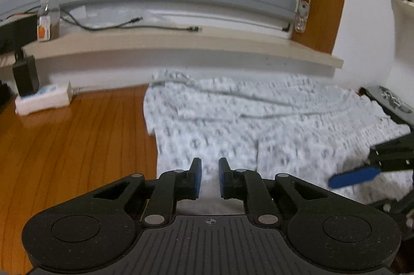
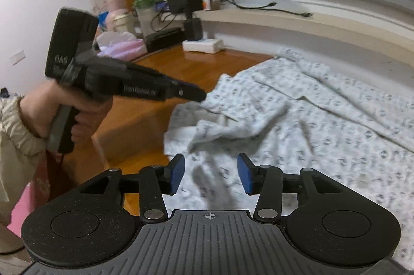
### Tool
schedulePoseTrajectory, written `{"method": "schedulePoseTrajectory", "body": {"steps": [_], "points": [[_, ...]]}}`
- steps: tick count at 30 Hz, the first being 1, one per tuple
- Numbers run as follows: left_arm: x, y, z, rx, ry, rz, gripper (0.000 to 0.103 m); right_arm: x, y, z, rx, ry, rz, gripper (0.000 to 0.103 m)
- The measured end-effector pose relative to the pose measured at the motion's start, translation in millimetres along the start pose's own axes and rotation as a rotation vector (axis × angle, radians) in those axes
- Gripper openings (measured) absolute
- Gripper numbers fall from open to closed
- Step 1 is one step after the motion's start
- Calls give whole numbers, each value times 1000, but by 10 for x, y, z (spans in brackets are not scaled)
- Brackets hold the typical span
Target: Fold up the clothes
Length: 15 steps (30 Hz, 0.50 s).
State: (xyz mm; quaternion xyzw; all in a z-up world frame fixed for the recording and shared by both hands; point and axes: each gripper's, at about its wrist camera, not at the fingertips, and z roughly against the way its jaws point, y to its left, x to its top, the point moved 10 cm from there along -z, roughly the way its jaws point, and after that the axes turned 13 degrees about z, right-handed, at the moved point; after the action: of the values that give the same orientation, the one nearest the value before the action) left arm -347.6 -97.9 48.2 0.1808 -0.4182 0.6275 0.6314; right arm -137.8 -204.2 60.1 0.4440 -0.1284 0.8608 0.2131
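On wooden table (image 1: 77, 145), patterned garment (image 1: 233, 125) is lying spread, partly rumpled. Left gripper (image 1: 210, 178) is hovering over garment's near edge, jaws narrow, empty. Right gripper (image 2: 211, 175) is hovering above garment, jaws wide, empty. Risk: narrow jaws pinching a single layer, dragging fabric askew.

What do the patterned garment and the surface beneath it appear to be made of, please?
The patterned garment looks like soft woven cotton or flannel: matte, it drapes and creases into loose folds. The tabletop appears to be varnished wood or wood-look laminate: orange-brown plank grain with a glossy sheen.
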Motion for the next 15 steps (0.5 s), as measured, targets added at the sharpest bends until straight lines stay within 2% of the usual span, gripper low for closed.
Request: {"method": "schedulePoseTrajectory", "body": {"steps": [7, 10, 14, 15], "points": [[-72, 114, 204, -4, -11, 23, 14, 262, -29, -184, 32, -18, -38, 43], [-74, 104, 292, -14, -21, 25, 14, 416, -80, -158, 34, -51, -48, 6], [-61, 93, 400, -26, -37, 29, 14, 632, -153, -114, 35, -98, -62, 4], [-55, 92, 419, -28, -41, 30, 14, 753, -206, -54, 26, -132, -74, 4]]}}
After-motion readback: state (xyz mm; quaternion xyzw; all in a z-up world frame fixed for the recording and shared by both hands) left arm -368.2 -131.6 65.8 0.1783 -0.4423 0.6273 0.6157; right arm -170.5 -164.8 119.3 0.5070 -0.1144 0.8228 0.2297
